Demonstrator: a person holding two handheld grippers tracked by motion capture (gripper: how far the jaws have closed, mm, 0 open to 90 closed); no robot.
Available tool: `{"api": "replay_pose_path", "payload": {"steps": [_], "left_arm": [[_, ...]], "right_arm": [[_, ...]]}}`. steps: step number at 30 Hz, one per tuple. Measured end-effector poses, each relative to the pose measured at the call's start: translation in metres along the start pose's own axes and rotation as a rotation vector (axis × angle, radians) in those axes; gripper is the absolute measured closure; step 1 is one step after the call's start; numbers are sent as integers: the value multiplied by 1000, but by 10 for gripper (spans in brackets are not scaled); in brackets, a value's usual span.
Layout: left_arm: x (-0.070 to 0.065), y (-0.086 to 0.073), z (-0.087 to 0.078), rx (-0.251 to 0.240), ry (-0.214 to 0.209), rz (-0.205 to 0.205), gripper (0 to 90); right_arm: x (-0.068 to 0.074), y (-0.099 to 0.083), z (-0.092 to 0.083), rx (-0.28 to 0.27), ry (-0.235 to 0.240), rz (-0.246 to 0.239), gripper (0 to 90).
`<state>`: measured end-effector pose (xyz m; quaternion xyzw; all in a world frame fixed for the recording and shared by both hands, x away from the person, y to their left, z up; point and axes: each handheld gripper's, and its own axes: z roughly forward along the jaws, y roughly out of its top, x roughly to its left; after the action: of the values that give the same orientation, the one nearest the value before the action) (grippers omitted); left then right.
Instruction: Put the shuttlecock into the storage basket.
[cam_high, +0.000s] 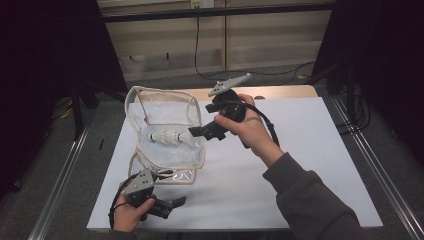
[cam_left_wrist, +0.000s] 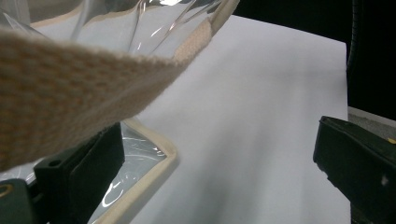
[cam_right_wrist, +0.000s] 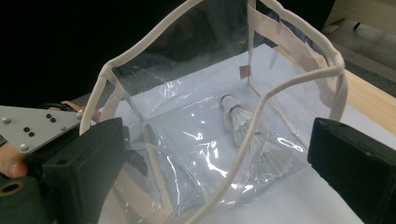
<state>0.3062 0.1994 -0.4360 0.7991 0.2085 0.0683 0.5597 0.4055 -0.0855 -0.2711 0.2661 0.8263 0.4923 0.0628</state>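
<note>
Clear bag (cam_high: 165, 130) holds shuttlecock (cam_high: 167, 136), just beyond right gripper (cam_high: 197, 131) jaws.

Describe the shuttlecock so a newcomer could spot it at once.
Start at the white sheet covering the table, then find the clear plastic bag with cream fabric trim standing open on its left half. The shuttlecock lies on its side on the bag's floor, the only white, feathered, cone-shaped thing there, near the right gripper.

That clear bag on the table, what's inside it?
Inside the clear bag lie white shuttlecocks, end to end on its bottom. The creased, glaring plastic blurs them, so their exact count is uncertain; two seems likely.
</note>
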Motion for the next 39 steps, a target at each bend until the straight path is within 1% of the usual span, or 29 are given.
{"api": "replay_pose_path", "payload": {"steps": [2, 6, 11, 18, 24, 28, 37, 39], "left_arm": [[0, 0, 0, 6, -1, 4, 20], [0, 0, -1, 1, 0, 0, 20], [-1, 0, -1, 6, 7, 3, 20], [-1, 0, -1, 4, 8, -3, 20], [-1, 0, -1, 6, 8, 1, 19], [-1, 0, -1, 6, 7, 2, 19], [-1, 0, -1, 8, 8, 3, 20], [-1, 0, -1, 8, 9, 3, 20]], "right_arm": [[-1, -4, -2, 2, -1, 5, 40], [-5, -12, -5, -8, 0, 15, 41], [-8, -21, -11, -18, 0, 16, 40], [-10, -34, -21, -29, -3, 12, 40], [-12, -47, -30, -35, -6, 24, 40], [-15, -56, -34, -40, -8, 21, 40], [-20, -76, -43, -60, -10, 42, 39], [-22, -80, -45, -56, -16, 42, 39]]}}
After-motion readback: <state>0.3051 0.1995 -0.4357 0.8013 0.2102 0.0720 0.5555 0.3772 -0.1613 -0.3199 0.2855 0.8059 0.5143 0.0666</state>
